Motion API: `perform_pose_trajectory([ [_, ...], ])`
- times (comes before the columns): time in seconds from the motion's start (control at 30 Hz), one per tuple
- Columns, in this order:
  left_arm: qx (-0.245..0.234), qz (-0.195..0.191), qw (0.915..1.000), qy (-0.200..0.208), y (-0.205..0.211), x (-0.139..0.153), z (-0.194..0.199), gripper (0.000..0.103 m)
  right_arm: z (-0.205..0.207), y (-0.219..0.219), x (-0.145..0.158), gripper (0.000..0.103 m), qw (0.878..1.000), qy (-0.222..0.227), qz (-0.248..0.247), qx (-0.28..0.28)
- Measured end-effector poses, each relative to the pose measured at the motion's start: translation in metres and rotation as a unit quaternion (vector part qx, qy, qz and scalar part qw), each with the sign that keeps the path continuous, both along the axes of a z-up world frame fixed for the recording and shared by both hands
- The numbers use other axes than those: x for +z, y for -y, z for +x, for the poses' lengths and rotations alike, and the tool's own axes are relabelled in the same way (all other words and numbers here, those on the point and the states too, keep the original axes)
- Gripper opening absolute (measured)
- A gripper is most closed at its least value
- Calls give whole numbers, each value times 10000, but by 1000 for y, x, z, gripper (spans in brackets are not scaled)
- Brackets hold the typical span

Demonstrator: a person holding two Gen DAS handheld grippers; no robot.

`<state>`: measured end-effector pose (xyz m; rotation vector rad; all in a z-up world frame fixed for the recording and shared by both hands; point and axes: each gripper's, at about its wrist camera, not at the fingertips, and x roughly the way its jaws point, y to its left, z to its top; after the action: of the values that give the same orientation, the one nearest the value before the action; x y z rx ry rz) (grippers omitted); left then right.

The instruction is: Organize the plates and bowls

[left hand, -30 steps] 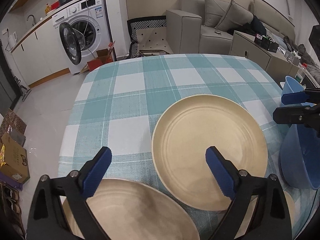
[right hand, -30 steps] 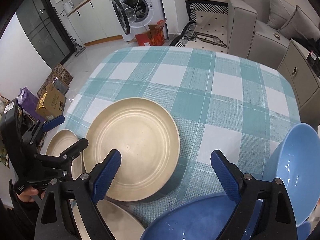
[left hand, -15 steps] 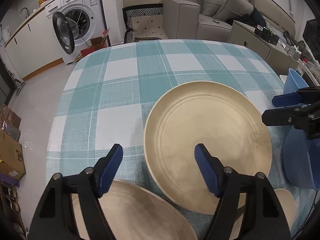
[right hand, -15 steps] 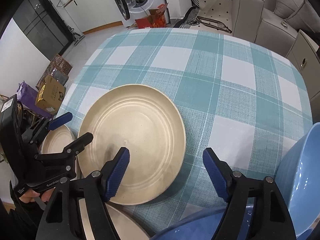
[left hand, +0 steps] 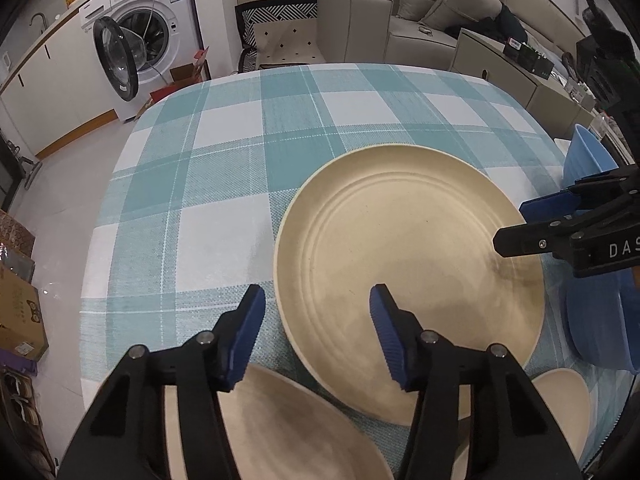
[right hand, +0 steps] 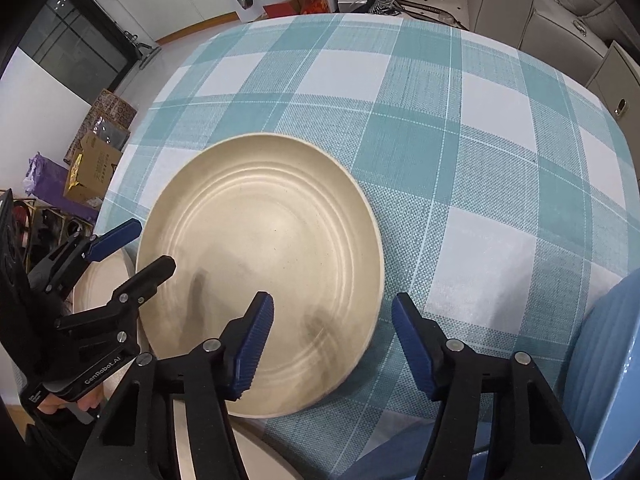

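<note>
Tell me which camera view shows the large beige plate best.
The right wrist view: the large beige plate shows almost whole, only its near edge hidden. In the left wrist view, gripper fingers cover more of it.

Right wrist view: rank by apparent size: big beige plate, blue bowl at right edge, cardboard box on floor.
1. big beige plate, largest
2. blue bowl, cropped by the frame edge and nearer the camera, so its rank is unsure
3. cardboard box, smallest, also farthest
</note>
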<state>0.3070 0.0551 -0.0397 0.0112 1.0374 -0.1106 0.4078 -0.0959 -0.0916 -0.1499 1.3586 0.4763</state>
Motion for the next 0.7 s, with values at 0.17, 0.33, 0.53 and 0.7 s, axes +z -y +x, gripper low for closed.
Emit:
perform_pose_trajectory([
  [0.17, -1, 33, 10000, -3, 1, -2, -1, 46, 1, -4, -3, 51, 9999, -4, -96, 40],
  [0.33, 19, 80, 10000, 20, 1, -2, -2, 42, 0, -3, -4, 43, 9998, 27, -185, 31],
  [0.53, 92, 181, 9998, 45, 1, -2, -1, 33, -1, -5, -5, 35, 9992, 138, -359, 66],
  [0.7, 157, 132, 9998, 47, -3, -1, 0, 32, -2, -2, -3, 23, 9987, 274, -418, 17],
])
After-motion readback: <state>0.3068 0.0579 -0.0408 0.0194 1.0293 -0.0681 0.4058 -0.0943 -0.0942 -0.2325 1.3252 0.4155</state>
